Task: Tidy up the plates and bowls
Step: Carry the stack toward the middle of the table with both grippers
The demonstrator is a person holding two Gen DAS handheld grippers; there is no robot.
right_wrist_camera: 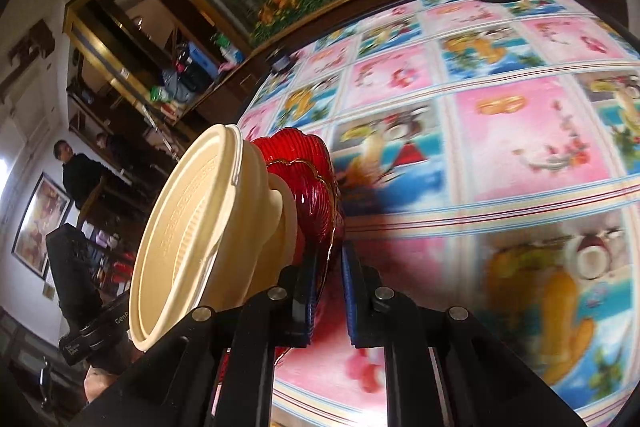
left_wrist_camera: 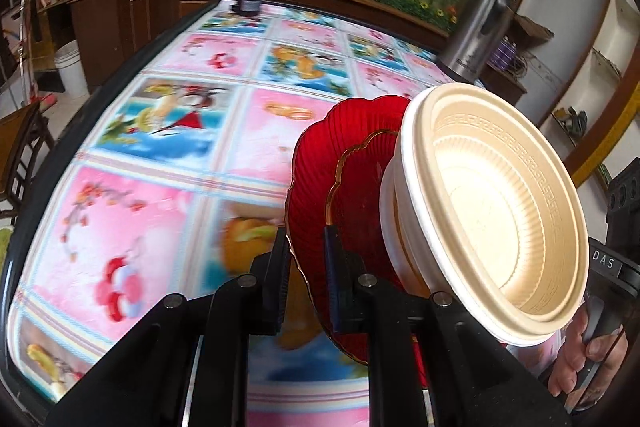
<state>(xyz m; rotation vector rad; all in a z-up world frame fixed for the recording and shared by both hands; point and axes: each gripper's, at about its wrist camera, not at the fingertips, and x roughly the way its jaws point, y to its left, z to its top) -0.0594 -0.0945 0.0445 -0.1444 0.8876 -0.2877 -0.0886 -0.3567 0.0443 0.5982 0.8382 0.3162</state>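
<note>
Motion blur smears the patterned tablecloth (left_wrist_camera: pixel 168 155), and the lower edge of the red plates (left_wrist_camera: pixel 316 163) is hidden behind your tongs. Your left gripper (left_wrist_camera: pixel 308 247) pinches the plates' scalloped, gold-trimmed rim at lower centre of its frame; your right gripper (right_wrist_camera: pixel 326 259) pinches the rim likewise. Cream bowls (left_wrist_camera: pixel 492 203), nested and ribbed inside, ride tilted on the plates above the table. A steel flask (left_wrist_camera: pixel 476 27) stands upper right.

Both wrist cams look down-forward along their fingers, close over the surface (left_wrist_camera: pixel 168 131); both share the red plates (left_wrist_camera: pixel 320 163), stacked bowls (left_wrist_camera: pixel 492 211), steel flask (left_wrist_camera: pixel 476 31).
</note>
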